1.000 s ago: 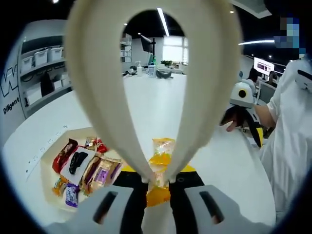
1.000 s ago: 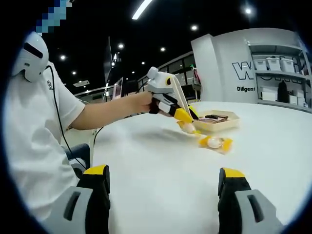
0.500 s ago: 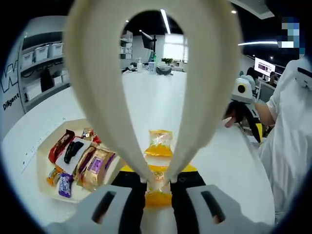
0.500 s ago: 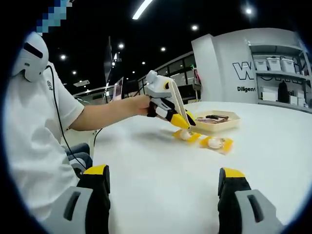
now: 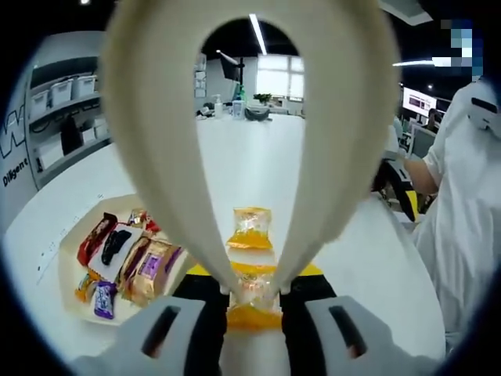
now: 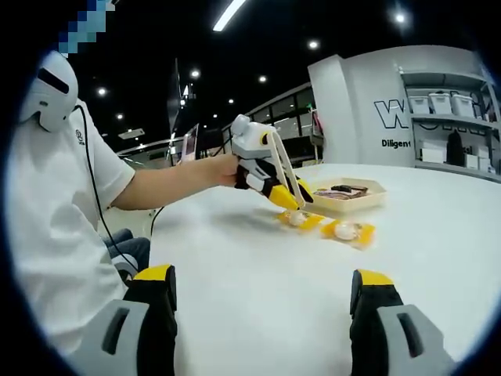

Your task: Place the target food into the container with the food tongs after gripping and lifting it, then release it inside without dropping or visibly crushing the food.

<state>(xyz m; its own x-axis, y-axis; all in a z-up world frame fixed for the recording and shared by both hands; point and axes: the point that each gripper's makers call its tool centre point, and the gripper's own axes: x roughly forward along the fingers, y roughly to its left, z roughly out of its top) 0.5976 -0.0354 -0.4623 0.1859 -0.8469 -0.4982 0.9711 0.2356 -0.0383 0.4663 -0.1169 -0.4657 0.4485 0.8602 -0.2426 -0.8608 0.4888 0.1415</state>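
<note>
**Tongs pinch a yellow packet on the worktop**

In the left gripper view, the left gripper (image 5: 252,329) clamps cream tongs (image 5: 258,141), its fingers narrow around them. The tong tips pinch a yellow packet (image 5: 252,291) at bottom centre, low on the white worktop (image 5: 250,168). A second packet (image 5: 251,227) lies just beyond it. The tray (image 5: 72,270) of wrapped snacks sits at lower left. In the right gripper view, the right gripper (image 6: 262,313) has its fingers wide apart, holding nothing, at the bottom of the frame.
</note>
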